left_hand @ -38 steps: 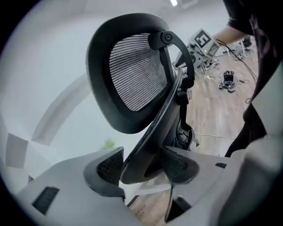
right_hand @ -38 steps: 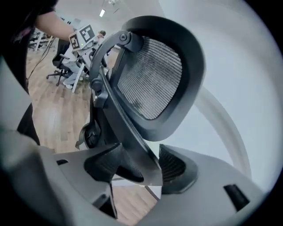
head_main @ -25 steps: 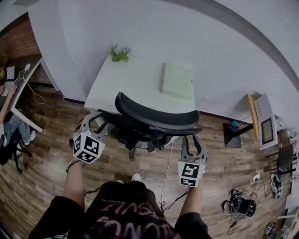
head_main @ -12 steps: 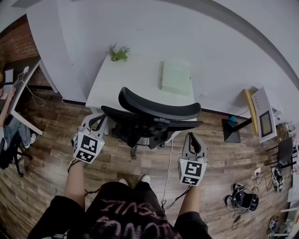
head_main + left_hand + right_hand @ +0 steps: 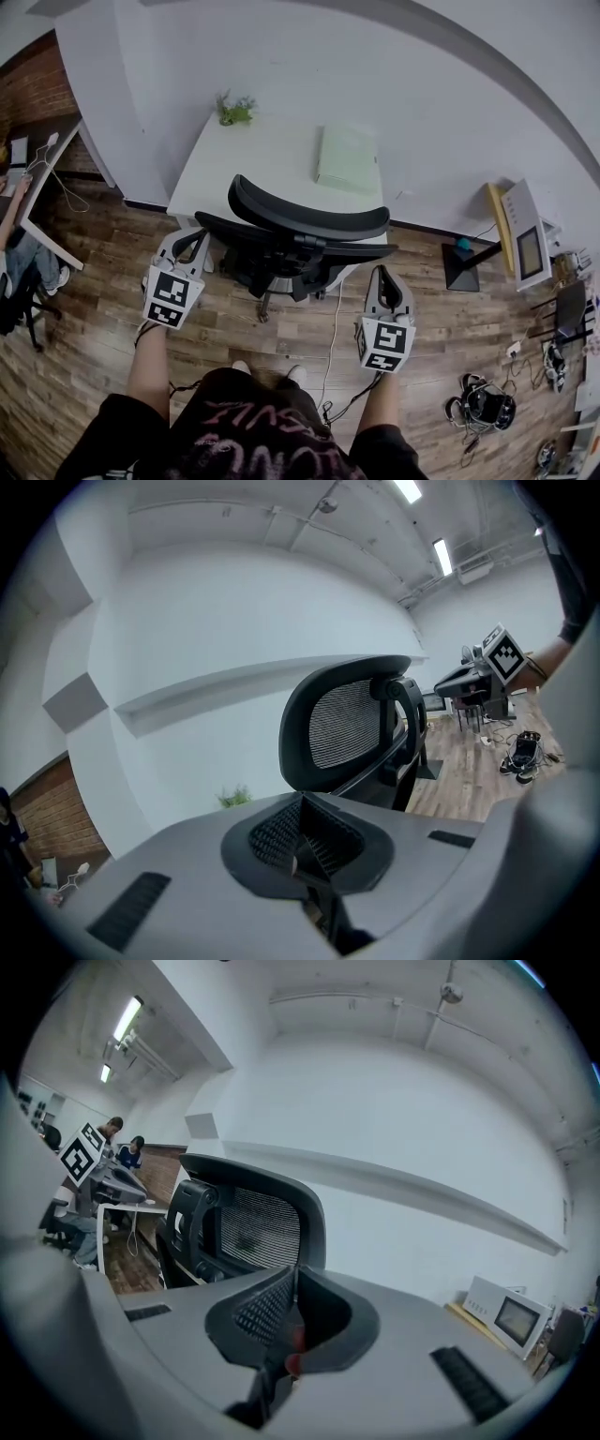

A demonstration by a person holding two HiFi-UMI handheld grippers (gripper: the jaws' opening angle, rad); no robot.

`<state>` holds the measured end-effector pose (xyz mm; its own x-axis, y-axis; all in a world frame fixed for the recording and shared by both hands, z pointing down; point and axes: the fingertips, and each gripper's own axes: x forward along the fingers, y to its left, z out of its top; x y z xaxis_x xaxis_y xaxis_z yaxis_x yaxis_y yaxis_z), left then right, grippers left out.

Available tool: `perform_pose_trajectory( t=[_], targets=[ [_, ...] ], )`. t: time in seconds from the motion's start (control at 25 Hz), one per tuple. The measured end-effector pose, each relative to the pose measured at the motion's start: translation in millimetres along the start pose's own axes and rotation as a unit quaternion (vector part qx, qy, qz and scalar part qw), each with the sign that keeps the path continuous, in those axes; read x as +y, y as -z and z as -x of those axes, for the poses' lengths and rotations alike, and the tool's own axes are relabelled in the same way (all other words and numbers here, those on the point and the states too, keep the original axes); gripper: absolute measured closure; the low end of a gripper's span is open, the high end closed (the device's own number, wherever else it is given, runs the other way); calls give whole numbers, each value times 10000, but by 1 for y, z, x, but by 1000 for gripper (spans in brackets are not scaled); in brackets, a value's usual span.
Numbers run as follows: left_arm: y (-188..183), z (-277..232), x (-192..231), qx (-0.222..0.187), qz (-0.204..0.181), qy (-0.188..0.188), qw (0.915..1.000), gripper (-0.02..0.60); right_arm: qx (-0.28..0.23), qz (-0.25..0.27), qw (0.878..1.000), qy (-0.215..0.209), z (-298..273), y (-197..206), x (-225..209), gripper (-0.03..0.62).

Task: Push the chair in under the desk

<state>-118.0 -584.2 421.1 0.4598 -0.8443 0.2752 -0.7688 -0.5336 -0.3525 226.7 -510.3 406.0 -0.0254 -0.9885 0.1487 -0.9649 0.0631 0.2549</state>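
Pressed together and empty, the left tongs and right tongs flank the chair, which stands at the counter's near edge, seemingly not fully under. Pushing both sides evenly should roll it straight in.

— How is the chair to be described?

— A black office chair with a curved mesh backrest is seen, standing upright on the wooden floor and faced toward the white counter.

— Is it set under the counter?

— From above, the backrest is seen overlapping the counter's near edge at its middle. How far the seat is carried beneath cannot be told.
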Motion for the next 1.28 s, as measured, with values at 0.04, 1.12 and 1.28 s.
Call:
perform_pose_trajectory(
  t=[0.04, 1.12, 1.28],
  targets=[
    [-2, 0, 0, -13, 48, -40, 10000, 566, -6, -5, 10000, -9, -1, 0, -2, 565],
    [-24, 10, -4, -264, 826, -586, 9945, 567, -56, -95, 9994, -325, -15, 5, -17, 569],
    [-26, 8, -6, -269, 815, -619, 9944, 566, -72, -101, 9993, -358, -16, 5, -19, 569]
  ],
)
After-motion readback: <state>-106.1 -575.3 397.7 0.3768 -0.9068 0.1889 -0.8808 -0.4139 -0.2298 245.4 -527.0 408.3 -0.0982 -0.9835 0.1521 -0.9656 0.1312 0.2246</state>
